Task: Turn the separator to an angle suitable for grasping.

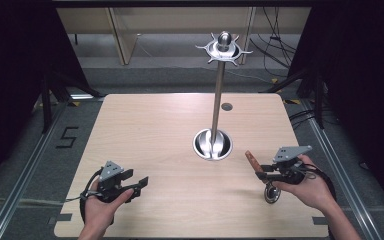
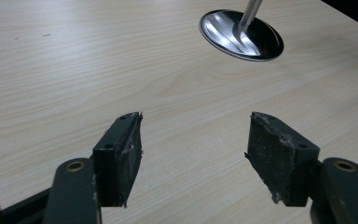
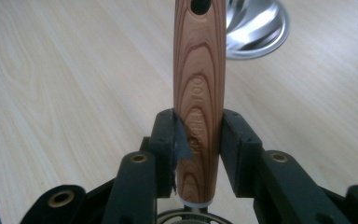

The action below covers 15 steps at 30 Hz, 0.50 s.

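Note:
A metal utensil stand rises from a round shiny base [image 1: 212,144] at the table's centre-right, and its pole [image 1: 218,100] ends in a ring of hooks [image 1: 223,48]. My right gripper [image 1: 261,171] is shut on the wooden handle [image 1: 251,160] of a utensil whose round metal head [image 1: 272,195] hangs below the hand. In the right gripper view the jaws [image 3: 199,135] clamp the grained handle [image 3: 199,70] low down, with the base [image 3: 256,28] beyond. My left gripper [image 1: 139,184] stands open and empty over the table's near left. Its pads [image 2: 121,154] frame bare wood, and the base [image 2: 241,35] lies ahead.
The light wooden table [image 1: 150,130] has a small grey round cap [image 1: 226,106] set in it behind the stand. Dark curtains flank both sides. Metal floor rails run along the table's left and right, and cables lie on the floor at the back right.

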{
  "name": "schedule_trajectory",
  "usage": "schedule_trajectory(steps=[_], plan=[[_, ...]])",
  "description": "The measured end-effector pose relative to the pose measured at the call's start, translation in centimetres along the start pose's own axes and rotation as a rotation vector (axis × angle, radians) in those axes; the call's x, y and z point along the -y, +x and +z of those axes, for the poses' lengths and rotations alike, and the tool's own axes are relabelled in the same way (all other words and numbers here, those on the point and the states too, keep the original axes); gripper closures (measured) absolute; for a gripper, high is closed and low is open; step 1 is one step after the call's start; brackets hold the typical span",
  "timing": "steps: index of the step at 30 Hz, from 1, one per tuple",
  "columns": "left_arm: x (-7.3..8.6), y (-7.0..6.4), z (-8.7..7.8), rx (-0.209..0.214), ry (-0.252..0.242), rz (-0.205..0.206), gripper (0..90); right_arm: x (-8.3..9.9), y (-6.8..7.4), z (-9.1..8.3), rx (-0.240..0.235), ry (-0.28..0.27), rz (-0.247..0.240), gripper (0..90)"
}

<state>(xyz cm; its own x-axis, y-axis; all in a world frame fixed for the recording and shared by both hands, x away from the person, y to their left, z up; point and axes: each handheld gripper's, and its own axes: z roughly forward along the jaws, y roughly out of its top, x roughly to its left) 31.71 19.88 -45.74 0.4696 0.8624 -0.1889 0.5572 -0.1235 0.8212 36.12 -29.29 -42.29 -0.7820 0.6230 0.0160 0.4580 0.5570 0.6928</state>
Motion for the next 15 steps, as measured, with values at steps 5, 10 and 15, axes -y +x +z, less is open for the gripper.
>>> schedule_trajectory(steps=[5,10,15], plan=[[0.0,0.0,0.0,0.004,0.001,0.001,34.6,-0.1,-0.5,-0.7,0.011,-0.036,-0.009,68.9],[0.0,0.0,0.0,0.005,0.0,0.001,34.6,-0.1,-0.4,-1.0,0.029,-0.077,-0.003,68.9],[0.0,0.0,0.0,0.003,-0.005,0.001,34.6,-0.5,-0.2,-1.6,0.055,-0.148,0.019,68.9]])
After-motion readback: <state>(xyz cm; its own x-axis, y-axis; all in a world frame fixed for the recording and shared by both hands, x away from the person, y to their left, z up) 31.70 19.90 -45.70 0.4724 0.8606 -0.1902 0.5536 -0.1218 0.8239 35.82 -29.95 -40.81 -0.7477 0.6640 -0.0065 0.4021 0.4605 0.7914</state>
